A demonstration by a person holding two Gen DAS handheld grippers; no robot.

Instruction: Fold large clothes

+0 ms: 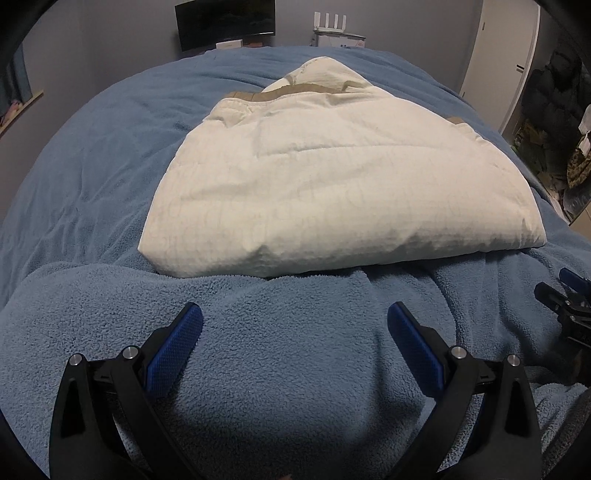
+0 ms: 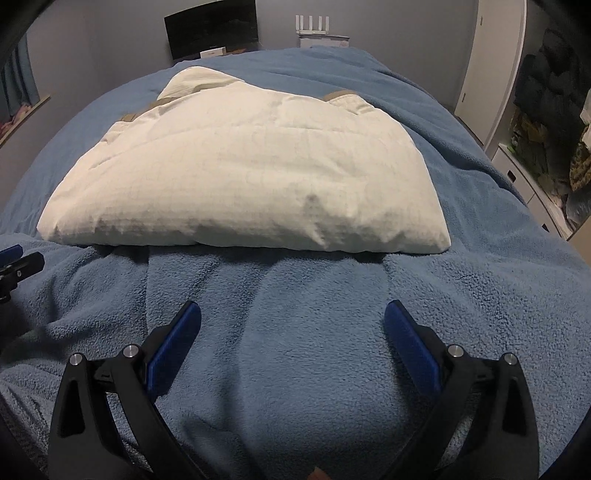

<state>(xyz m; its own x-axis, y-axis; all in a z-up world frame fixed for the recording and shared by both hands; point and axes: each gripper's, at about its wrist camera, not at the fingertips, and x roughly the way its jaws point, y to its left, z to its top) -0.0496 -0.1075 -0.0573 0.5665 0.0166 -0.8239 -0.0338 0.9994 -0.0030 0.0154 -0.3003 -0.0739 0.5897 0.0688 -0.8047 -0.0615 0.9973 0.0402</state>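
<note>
A cream padded jacket [image 1: 332,184] [image 2: 251,177] with tan trim lies folded into a thick bundle on the blue fleece blanket [image 1: 277,332] [image 2: 314,314]. Its hood end points toward the far wall. My left gripper [image 1: 295,317] hovers open over the blanket, short of the jacket's near edge, with nothing between its blue pads. My right gripper [image 2: 293,314] is open too, just before the jacket's near fold, and holds nothing. Each gripper shows at the side edge of the other's view: the right one [image 1: 569,299] and the left one [image 2: 14,266].
The blanket covers a bed that fills most of both views. Behind it stand a dark monitor [image 1: 225,22] and a white router [image 1: 330,27] by the wall. A white wardrobe [image 2: 495,70] and cluttered shelves [image 2: 554,147] stand on the right.
</note>
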